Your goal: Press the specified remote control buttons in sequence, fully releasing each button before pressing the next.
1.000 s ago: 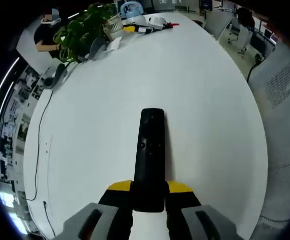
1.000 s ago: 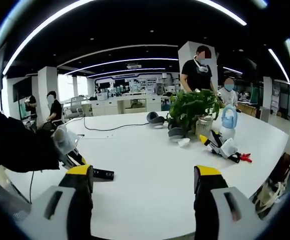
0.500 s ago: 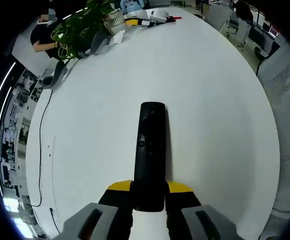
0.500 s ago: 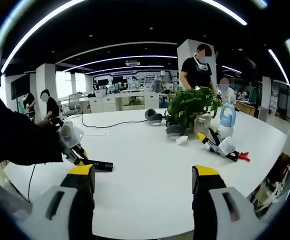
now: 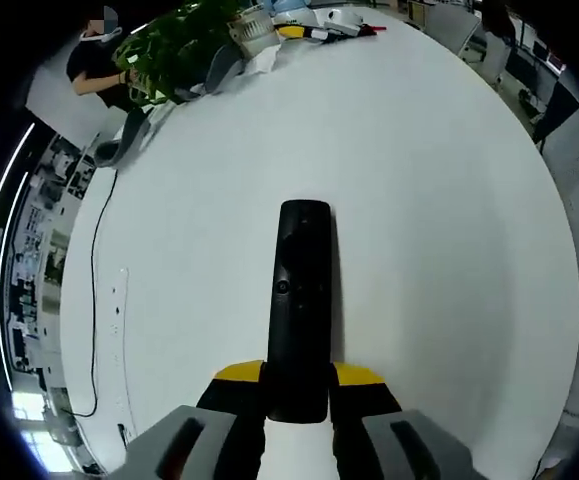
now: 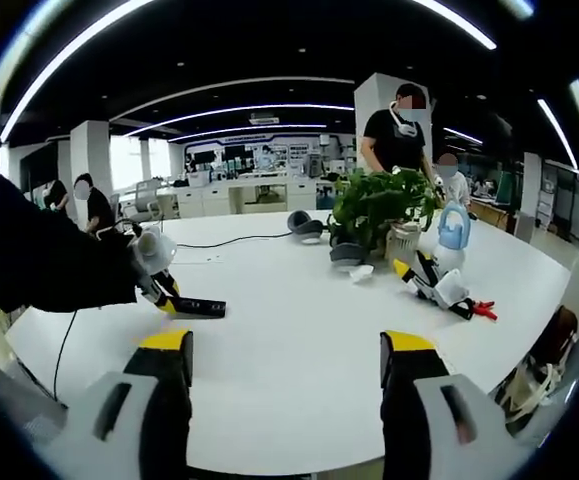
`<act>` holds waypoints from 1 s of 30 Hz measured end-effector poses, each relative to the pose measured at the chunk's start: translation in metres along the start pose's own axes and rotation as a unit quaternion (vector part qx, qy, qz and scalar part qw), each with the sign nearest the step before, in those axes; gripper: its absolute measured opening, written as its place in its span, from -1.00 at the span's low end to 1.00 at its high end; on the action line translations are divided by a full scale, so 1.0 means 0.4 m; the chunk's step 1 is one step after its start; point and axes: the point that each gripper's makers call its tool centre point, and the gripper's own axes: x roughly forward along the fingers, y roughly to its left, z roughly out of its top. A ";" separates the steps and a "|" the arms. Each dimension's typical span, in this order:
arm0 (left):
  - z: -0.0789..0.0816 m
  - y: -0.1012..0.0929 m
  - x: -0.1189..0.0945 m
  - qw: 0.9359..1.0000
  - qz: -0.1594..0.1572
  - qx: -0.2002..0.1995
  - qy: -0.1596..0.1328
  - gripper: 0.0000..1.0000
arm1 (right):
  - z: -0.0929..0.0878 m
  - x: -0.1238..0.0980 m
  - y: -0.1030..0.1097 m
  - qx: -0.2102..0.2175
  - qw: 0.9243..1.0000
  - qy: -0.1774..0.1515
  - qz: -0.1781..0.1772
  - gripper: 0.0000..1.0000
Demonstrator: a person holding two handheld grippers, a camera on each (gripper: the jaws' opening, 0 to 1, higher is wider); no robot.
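A long black remote control (image 5: 300,300) points away from me over the white table (image 5: 429,200), its near end clamped between the yellow-tipped jaws of my left gripper (image 5: 298,385). In the right gripper view the same remote (image 6: 197,307) shows at the left, small and flat, held by the other gripper (image 6: 154,270) at the end of a dark sleeve. My right gripper (image 6: 285,360) hovers over the table's near side with its jaws wide apart and nothing between them.
A potted green plant (image 6: 374,208), grey headphones (image 6: 307,223), a blue-and-white bottle (image 6: 453,235) and small yellow and red tools (image 6: 439,288) crowd the table's far right. A black cable (image 5: 97,290) trails along the left edge. People stand beyond the table.
Both views have drifted a little with the hands. In the right gripper view the left gripper and remote sit slightly higher and nearer the middle. The grip on the remote is unchanged.
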 end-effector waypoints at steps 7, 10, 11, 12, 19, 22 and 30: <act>0.007 0.027 0.021 1.000 0.004 0.012 0.010 -0.53 | 0.000 0.000 -0.003 0.001 1.000 0.000 -0.003 0.56; 0.011 0.040 0.027 0.999 0.006 0.029 0.017 -0.53 | 0.000 -0.001 -0.006 0.002 1.000 0.001 -0.006 0.55; 0.013 0.049 0.032 0.999 0.006 0.028 0.019 -0.53 | -0.001 -0.001 -0.006 0.003 1.000 0.001 -0.006 0.54; 0.014 0.051 0.031 0.999 0.006 0.028 0.020 -0.53 | -0.001 -0.001 -0.005 0.003 1.000 0.001 -0.005 0.54; 0.016 0.081 0.044 0.999 0.014 0.019 0.027 -0.53 | -0.010 0.003 -0.003 -0.003 1.000 0.009 -0.005 0.54; 0.014 0.095 0.047 0.999 0.014 0.011 0.029 -0.53 | -0.012 0.003 -0.002 -0.004 1.000 0.011 -0.004 0.53; 0.016 0.110 0.054 0.999 0.002 0.006 0.035 -0.53 | -0.018 0.004 -0.001 -0.009 1.000 0.016 -0.006 0.52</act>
